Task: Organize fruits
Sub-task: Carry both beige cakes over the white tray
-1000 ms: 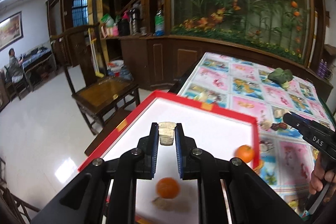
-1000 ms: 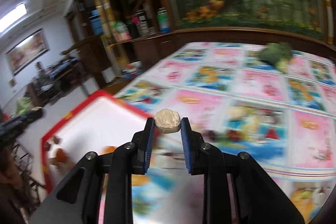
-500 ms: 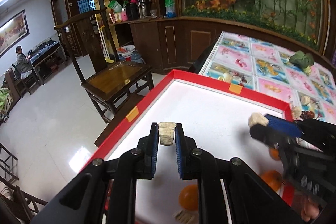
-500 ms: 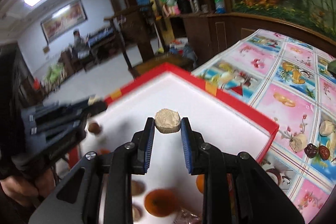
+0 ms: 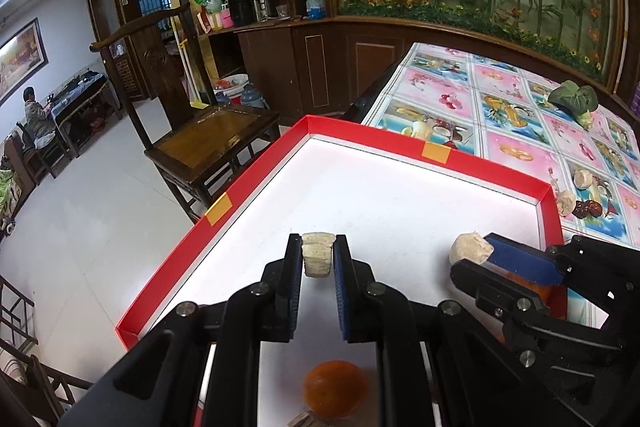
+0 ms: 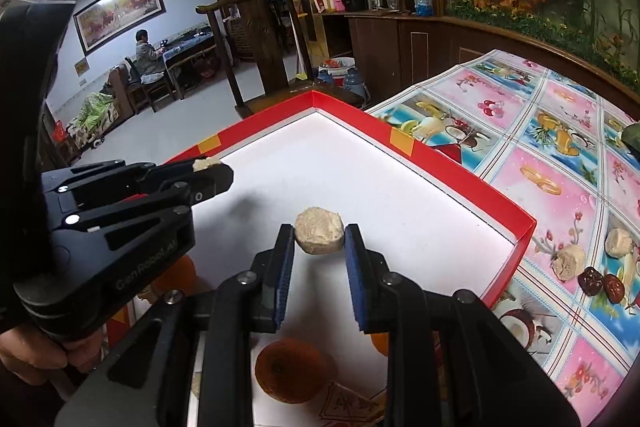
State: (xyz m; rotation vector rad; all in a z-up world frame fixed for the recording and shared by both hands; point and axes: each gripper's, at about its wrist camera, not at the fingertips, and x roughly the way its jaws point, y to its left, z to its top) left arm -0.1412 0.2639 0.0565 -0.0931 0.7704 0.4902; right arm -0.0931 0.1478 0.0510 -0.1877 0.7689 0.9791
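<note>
My left gripper [image 5: 318, 259] has a beige cake-like chunk [image 5: 318, 259] pinched right at its fingertips, over the white floor of the red-rimmed tray [image 5: 372, 135]. My right gripper [image 6: 319, 247] pinches a rounder beige disc [image 6: 319, 235] at its tips, also above the tray floor, toward the tray's right side. In the left wrist view the right gripper comes in from the right edge with its disc [image 5: 470, 253] sticking out past the blue pads; in the right wrist view the left gripper [image 6: 208, 167] sits to the left with only a sliver of its chunk [image 6: 206, 163] showing. The two tips are near each other, not touching.

Under my left gripper an orange [image 5: 335, 393] lies on the tray floor; another orange [image 6: 294, 371] shows below my right gripper.

The tray sits at the corner of a table with a fruit-print tablecloth [image 5: 504, 115]. On the cloth beside the tray's right rim: two more beige pieces [image 6: 568, 261] and a pair of dark red dates [image 6: 602, 283]. A leafy green vegetable [image 5: 574, 101] lies further back. Off the table there's a wooden chair [image 5: 208, 135], white tiled floor, dark cabinetry with bottles, a flower mural wall, and a seated person [image 6: 146, 57] at a far desk.

Both claws are narrow, each closed onto its piece, pads touching either side. Neither piece touches the tray as far as I can tell.
</note>
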